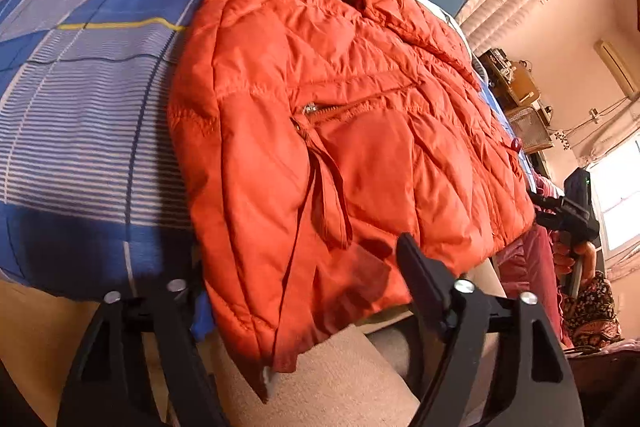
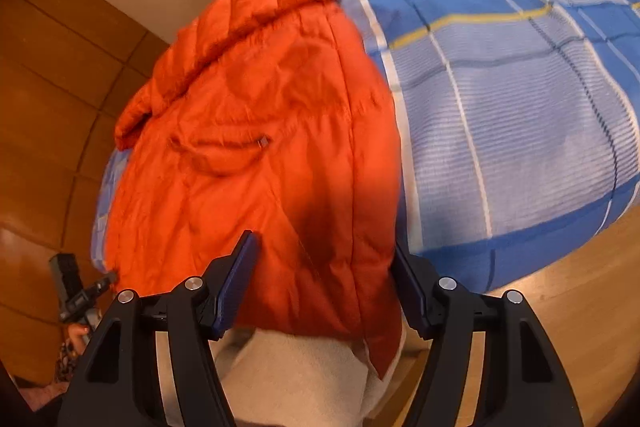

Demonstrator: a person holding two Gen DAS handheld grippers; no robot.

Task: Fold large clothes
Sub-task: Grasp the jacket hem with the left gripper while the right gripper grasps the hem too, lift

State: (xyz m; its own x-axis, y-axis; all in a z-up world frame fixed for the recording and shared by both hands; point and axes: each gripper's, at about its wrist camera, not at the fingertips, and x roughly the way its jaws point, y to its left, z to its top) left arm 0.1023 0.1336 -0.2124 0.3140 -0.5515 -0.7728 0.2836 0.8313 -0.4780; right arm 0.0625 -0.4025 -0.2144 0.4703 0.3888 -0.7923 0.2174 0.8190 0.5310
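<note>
An orange quilted puffer jacket lies spread on a blue checked bedspread, its hem hanging over the near bed edge. It also shows in the right wrist view. My left gripper is open, its jaws wide apart on either side of the hem corner; the left finger is hidden under the cloth. My right gripper is open, its fingers straddling the other hem corner without closing on it. The right gripper also shows in the left wrist view at the jacket's far corner.
A beige blanket hangs below the jacket at the bed edge. Wooden floor lies to the left in the right wrist view. Curtains, a window and cluttered shelves stand beyond the bed.
</note>
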